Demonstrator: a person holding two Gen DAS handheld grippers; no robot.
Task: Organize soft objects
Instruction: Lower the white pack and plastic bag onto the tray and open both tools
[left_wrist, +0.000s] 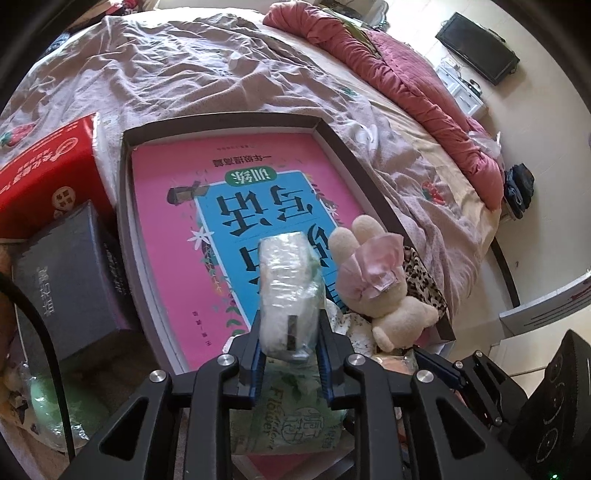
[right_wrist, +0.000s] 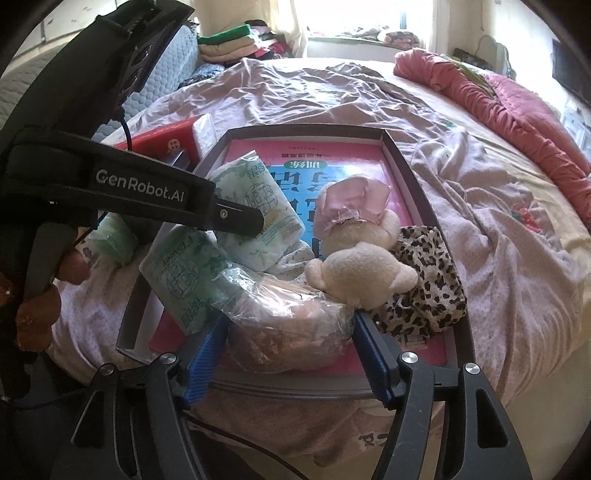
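Observation:
My left gripper (left_wrist: 290, 328) is shut on a white-green tissue pack (left_wrist: 286, 288) and holds it above the grey box tray (left_wrist: 343, 144), which has a pink book (left_wrist: 177, 236) in it. From the right wrist view that pack (right_wrist: 258, 214) hangs over the tray's left part. A second tissue pack (right_wrist: 184, 277), a cream plush bunny (right_wrist: 354, 254) with a pink bow and a leopard-print cloth (right_wrist: 424, 291) lie at the tray's near end. My right gripper (right_wrist: 291, 332) straddles a plastic-wrapped pinkish bundle (right_wrist: 288, 325), its blue pads at both sides.
A red box (left_wrist: 48, 173) and a dark grey box (left_wrist: 74, 273) stand left of the tray on the bed. A rolled red quilt (left_wrist: 406, 81) lies along the bed's far right edge. A green soft packet (right_wrist: 114, 236) lies left of the tray.

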